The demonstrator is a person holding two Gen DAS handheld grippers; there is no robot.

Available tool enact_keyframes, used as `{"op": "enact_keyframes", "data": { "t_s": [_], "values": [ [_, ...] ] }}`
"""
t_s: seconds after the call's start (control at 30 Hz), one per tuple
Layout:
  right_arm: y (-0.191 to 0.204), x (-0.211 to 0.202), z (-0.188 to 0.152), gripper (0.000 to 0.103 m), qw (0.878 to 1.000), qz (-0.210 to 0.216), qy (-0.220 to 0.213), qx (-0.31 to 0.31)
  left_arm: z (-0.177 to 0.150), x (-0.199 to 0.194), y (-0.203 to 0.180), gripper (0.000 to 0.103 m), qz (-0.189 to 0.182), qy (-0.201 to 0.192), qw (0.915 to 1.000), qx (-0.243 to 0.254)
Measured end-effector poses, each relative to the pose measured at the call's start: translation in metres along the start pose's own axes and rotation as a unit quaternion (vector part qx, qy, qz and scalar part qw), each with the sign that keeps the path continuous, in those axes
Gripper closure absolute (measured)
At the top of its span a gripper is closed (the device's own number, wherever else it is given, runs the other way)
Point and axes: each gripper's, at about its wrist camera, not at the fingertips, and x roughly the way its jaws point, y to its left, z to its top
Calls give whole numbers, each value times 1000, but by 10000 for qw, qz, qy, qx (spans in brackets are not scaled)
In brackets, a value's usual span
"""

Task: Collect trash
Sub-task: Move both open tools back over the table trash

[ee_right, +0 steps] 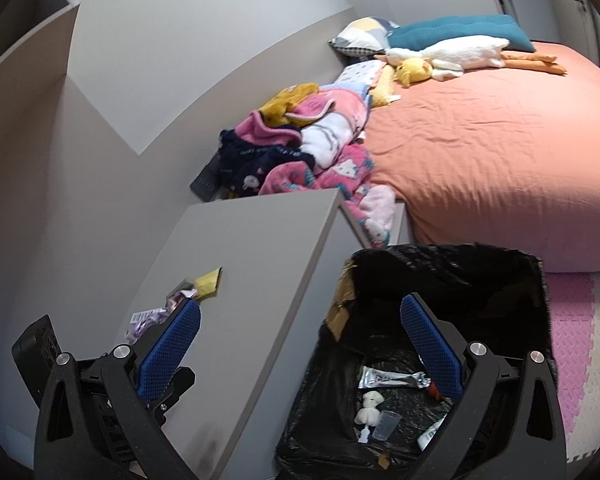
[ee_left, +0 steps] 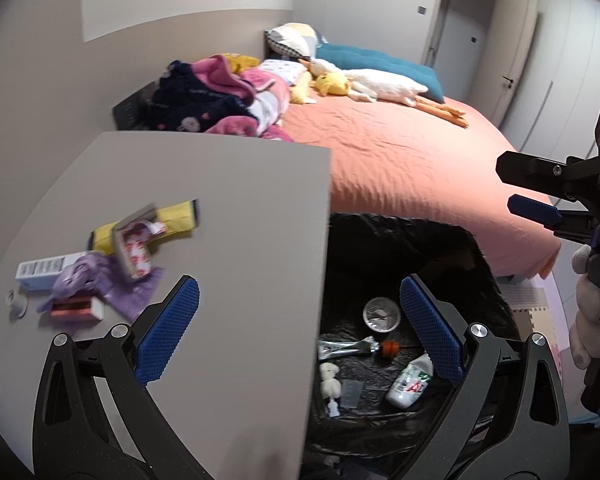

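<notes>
A grey side table (ee_left: 240, 240) holds trash at its left: a yellow packet (ee_left: 176, 220), a red-and-white wrapper (ee_left: 136, 248), a purple bag (ee_left: 96, 280), a white box (ee_left: 40, 268) and a small red-and-white box (ee_left: 80, 308). A bin lined with a black bag (ee_left: 400, 248) stands right of the table and holds a foil lid (ee_left: 381, 314), a silver wrapper (ee_left: 348, 348), a white bottle (ee_left: 410, 384) and tissue. My left gripper (ee_left: 300, 332) is open and empty, straddling the table's edge. My right gripper (ee_right: 300, 344) is open and empty above the bin (ee_right: 480, 276); it also shows in the left wrist view (ee_left: 512, 188).
A bed with an orange sheet (ee_left: 412, 160) lies behind the bin, with a pile of pink and navy clothes (ee_left: 220, 96), plush toys and pillows. Pink and white foam mats (ee_right: 572, 320) cover the floor. Wardrobe doors (ee_left: 572, 60) stand at the right.
</notes>
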Motion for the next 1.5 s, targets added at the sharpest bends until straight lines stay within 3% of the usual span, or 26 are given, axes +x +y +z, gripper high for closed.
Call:
{"op": "enact_keyframes", "data": {
  "t_s": [0.43, 0.9, 1.5],
  "values": [
    [65, 49, -18, 3, 9974, 323, 463, -456, -23, -21, 62, 6, 492, -3, 9973, -542],
    [130, 99, -38, 3, 9904, 512, 826, -987, -54, -41, 137, 6, 1043, 6, 9883, -1111],
    [180, 165, -54, 3, 9840, 380, 955, -1458, -71, -40, 213, 6, 1458, 4, 9769, -1562]
  ]
}}
